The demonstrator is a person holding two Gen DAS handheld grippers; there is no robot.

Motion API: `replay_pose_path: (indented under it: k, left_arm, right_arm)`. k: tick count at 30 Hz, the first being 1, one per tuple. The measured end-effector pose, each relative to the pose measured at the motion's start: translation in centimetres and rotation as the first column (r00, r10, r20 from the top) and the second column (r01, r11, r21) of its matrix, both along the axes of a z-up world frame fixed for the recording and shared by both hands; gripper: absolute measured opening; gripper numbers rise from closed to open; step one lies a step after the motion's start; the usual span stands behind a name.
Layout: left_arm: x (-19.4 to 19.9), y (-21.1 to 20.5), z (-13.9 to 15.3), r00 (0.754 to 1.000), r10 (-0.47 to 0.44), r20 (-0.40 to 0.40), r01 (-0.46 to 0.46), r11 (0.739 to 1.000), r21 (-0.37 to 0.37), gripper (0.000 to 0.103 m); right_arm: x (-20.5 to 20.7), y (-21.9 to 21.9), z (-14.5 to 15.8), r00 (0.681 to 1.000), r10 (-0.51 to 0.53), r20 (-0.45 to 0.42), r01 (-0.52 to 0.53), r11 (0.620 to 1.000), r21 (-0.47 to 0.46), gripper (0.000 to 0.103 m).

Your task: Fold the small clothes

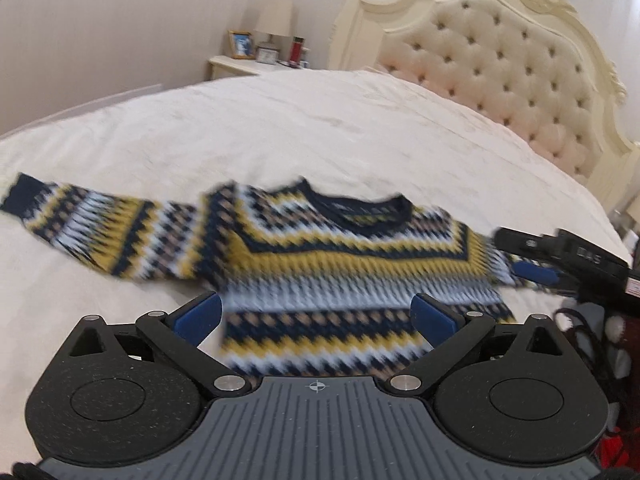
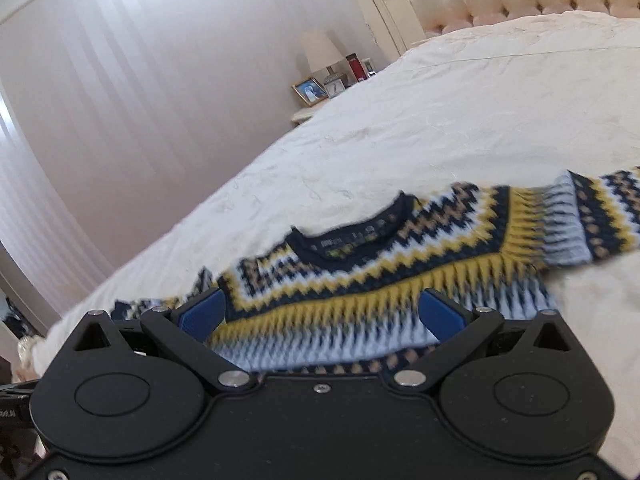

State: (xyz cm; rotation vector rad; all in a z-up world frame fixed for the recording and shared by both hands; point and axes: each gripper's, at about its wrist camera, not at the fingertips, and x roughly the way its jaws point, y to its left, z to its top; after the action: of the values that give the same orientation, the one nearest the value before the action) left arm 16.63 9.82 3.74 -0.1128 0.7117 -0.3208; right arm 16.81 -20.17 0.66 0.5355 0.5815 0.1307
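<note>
Sweater (image 1: pixel 320 264), patterned in navy, yellow and white, lies spread flat on the bed (image 1: pixel 280 128) just ahead of the left claw (image 1: pixel 318 316), whose jaws gape wide with nothing held. The right claw (image 2: pixel 322 316) is equally agape and empty. My advice: pinch a sleeve cuff and fold it inward across the body, keeping the knit flat. Only the left view shows the left sleeve (image 1: pixel 80 224) fully stretched out; only the right view shows the curtain (image 2: pixel 100 100).

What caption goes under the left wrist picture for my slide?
Open left gripper hovers over a patterned sweater spread flat on a white bed.
</note>
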Motion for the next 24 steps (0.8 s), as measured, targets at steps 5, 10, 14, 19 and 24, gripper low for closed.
replay_pose_path:
  k: [5,10,14,19,24]
  left_arm:
    - [3.6,3.7,1.6,0.993,0.12,0.018,-0.12,0.993,-0.001,0.102]
    - [7.3,7.5,-0.5,0.963,0.27,0.016,-0.27,0.963,-0.011,0.101]
    - [9.7,9.3,-3.5,0.94,0.341,0.011,-0.341,0.938,0.067,0.1]
    - [11.9,11.9,-6.4,0.908,0.418,-0.029,-0.413,0.905,0.099,0.088]
    - [14.0,14.4,-7.9,0.884,0.466,-0.042,-0.459,0.88,0.121,0.088]
  right_arm:
    - [2.2,-0.2,0.6,0.998,-0.012,0.058,0.012,1.0,-0.01,0.102]
    - [3.0,0.2,-2.2,0.997,-0.041,0.062,0.047,0.994,-0.097,0.102]
    - [2.5,0.9,-4.9,0.997,-0.017,0.072,0.031,0.978,-0.207,0.102]
    - [3.1,0.8,-7.3,0.998,-0.009,0.062,0.026,0.961,-0.277,0.102]
    - [3.9,-1.0,-8.6,0.999,-0.038,-0.017,0.035,0.986,-0.164,0.099]
